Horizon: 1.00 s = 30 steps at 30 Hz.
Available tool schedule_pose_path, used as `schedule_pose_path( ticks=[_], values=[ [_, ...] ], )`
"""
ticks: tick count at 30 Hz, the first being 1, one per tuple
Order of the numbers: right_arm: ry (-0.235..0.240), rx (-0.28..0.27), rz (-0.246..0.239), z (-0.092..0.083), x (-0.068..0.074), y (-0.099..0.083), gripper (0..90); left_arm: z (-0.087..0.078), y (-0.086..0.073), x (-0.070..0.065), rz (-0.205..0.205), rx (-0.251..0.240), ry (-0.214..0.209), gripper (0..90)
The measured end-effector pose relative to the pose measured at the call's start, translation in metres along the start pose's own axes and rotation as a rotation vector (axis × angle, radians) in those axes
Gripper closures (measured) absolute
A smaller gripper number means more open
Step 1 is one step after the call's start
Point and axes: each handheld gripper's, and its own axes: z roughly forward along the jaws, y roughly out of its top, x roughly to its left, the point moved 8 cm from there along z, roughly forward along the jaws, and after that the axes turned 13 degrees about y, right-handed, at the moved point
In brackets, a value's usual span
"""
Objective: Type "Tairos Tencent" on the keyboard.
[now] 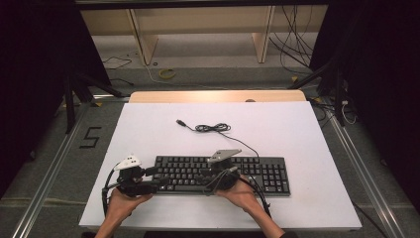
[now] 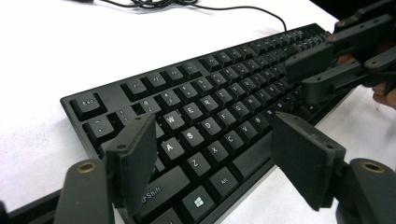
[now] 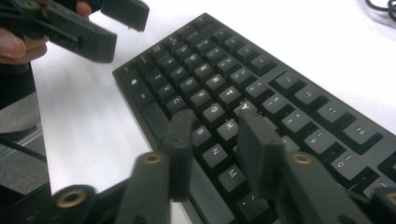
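Black keyboard (image 1: 222, 175) lies on the white bench (image 1: 148, 134), near my edge. My left gripper (image 2: 219, 158) hovers over its left end, jaws wide, nothing between. My right gripper (image 3: 217, 149), jaws partly parted, empty, over the middle keys. The keyboard's coiled cable (image 1: 213, 128) lies behind.

White worktop (image 1: 148, 129) on grey floor (image 1: 54, 158); pale wooden shelving (image 1: 198, 22) stood behind, black curtains (image 1: 29, 59) flanked both sides, loose cables (image 1: 292, 44) lay about.

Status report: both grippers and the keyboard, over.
Left gripper open over keyboard's left end. Right gripper open, nothing between jaws. Cable coiled behind, clear.
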Motion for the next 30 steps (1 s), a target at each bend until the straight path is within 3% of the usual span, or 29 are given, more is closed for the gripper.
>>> schedule_pose_path(
  ticks=[11, 30],
  values=[
    [-0.009, -0.009, 0.019, -0.002, -0.004, 0.003, 52.0, 0.000, -0.001, 0.000, 0.008, 0.008, -0.003, 32.4],
    [0.002, -0.018, 0.015, 0.005, -0.003, 0.018, 48.4, 0.001, -0.004, 0.002, 0.019, 0.043, -0.002, 40.4]
  ],
)
